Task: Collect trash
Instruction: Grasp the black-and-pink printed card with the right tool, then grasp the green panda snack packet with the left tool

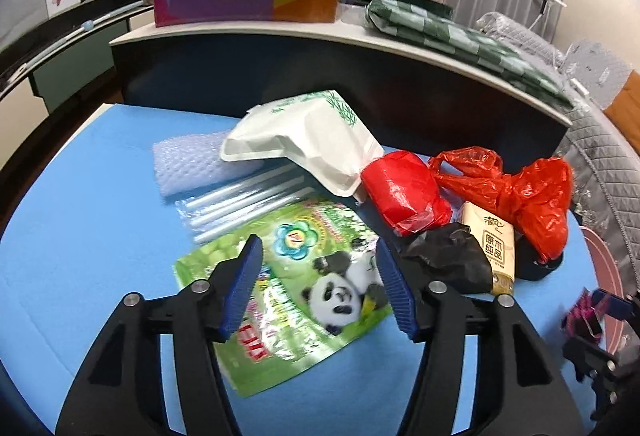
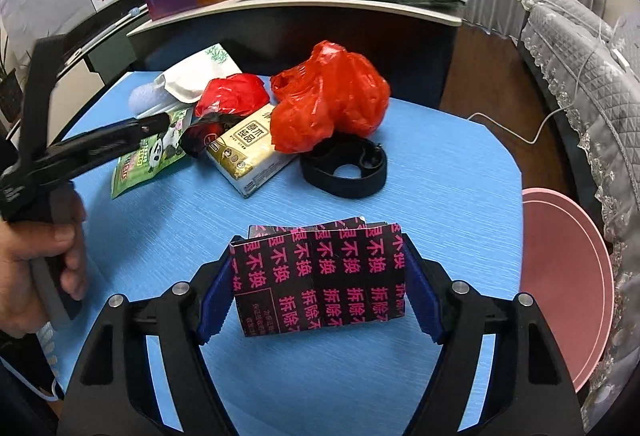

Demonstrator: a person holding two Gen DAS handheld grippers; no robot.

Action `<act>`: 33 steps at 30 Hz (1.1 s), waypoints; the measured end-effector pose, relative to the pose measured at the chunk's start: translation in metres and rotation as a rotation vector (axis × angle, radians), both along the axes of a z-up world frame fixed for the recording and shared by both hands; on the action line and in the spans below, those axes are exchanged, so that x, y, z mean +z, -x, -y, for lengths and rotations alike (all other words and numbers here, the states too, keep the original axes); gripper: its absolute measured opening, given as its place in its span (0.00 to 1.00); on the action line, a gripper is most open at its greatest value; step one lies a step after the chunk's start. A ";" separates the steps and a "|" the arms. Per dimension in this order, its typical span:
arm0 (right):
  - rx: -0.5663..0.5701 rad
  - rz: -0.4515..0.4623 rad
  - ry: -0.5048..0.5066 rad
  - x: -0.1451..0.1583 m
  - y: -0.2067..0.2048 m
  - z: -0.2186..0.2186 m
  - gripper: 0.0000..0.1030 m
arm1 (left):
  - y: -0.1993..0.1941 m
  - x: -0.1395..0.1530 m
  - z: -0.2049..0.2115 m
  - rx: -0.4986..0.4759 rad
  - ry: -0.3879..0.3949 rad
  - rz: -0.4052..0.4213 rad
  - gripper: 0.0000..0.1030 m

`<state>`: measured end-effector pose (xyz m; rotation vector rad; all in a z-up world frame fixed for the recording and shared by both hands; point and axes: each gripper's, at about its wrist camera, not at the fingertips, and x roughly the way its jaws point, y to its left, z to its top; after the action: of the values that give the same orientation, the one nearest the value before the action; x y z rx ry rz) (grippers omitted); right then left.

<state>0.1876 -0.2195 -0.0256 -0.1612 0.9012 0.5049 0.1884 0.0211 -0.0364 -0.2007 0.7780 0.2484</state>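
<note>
My right gripper [image 2: 320, 288] is clamped on a black carton printed with pink characters [image 2: 320, 276], both blue pads pressed to its short sides, the carton just over the blue table [image 2: 440, 164]. My left gripper [image 1: 316, 284] stands with its jaws apart and nothing between the pads; it hangs over a green panda wrapper [image 1: 304, 276] lying flat on the table. A hand [image 2: 36, 268] at the left edge of the right wrist view grips the left tool's handle.

Beyond the wrapper, farther off, lie clear plastic tubes [image 1: 240, 200], a sheet of bubble wrap [image 1: 188, 164] and a white pouch with bamboo print [image 1: 312, 144]. To the right of them sit a red wrapped bundle [image 1: 404, 192], a crumpled black bag [image 1: 452, 256], a tan tissue pack [image 1: 492, 248] and a loose red plastic bag [image 1: 532, 192], crowded together and touching. A black strap loop [image 2: 344, 164] lies just near of the red bag. A pink round bin [image 2: 560, 284] sits off the table's right edge.
</note>
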 end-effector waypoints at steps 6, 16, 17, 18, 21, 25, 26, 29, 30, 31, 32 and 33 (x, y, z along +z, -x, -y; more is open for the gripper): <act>-0.009 0.005 -0.012 0.005 0.002 0.008 0.72 | -0.019 -0.005 0.009 0.053 -0.026 -0.045 0.66; -0.011 0.025 -0.013 0.012 0.006 0.008 0.72 | -0.010 -0.012 0.012 0.074 -0.073 -0.142 0.60; -0.010 0.027 -0.015 0.013 0.006 0.008 0.72 | -0.007 -0.013 0.011 0.070 -0.068 -0.144 0.56; -0.008 0.031 -0.016 0.015 0.008 0.007 0.72 | -0.003 -0.013 0.011 0.062 -0.063 -0.144 0.52; -0.001 0.045 -0.014 0.019 0.012 0.004 0.72 | 0.008 -0.011 0.011 0.043 -0.058 -0.144 0.37; 0.006 0.064 -0.010 0.025 0.018 0.002 0.72 | 0.025 -0.003 0.009 0.022 -0.068 -0.121 0.25; 0.007 0.070 -0.009 0.026 0.020 0.001 0.72 | 0.029 -0.001 0.010 0.018 -0.070 -0.115 0.22; 0.009 0.088 -0.006 0.032 0.026 0.001 0.72 | 0.041 0.006 0.012 0.002 -0.083 -0.097 0.13; 0.009 0.093 -0.006 0.034 0.027 0.001 0.72 | 0.046 0.010 0.014 -0.004 -0.090 -0.090 0.12; 0.008 0.101 -0.007 0.037 0.030 0.002 0.72 | 0.052 0.015 0.016 -0.012 -0.103 -0.079 0.11; 0.008 0.108 -0.008 0.040 0.032 0.002 0.72 | 0.056 0.018 0.017 -0.018 -0.110 -0.070 0.10; 0.007 0.114 -0.009 0.042 0.034 0.003 0.72 | 0.058 0.021 0.016 -0.021 -0.115 -0.062 0.09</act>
<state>0.1532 -0.2221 0.0163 -0.1834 0.7871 0.5016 0.1300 0.0048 -0.0154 -0.0760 0.8246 0.2799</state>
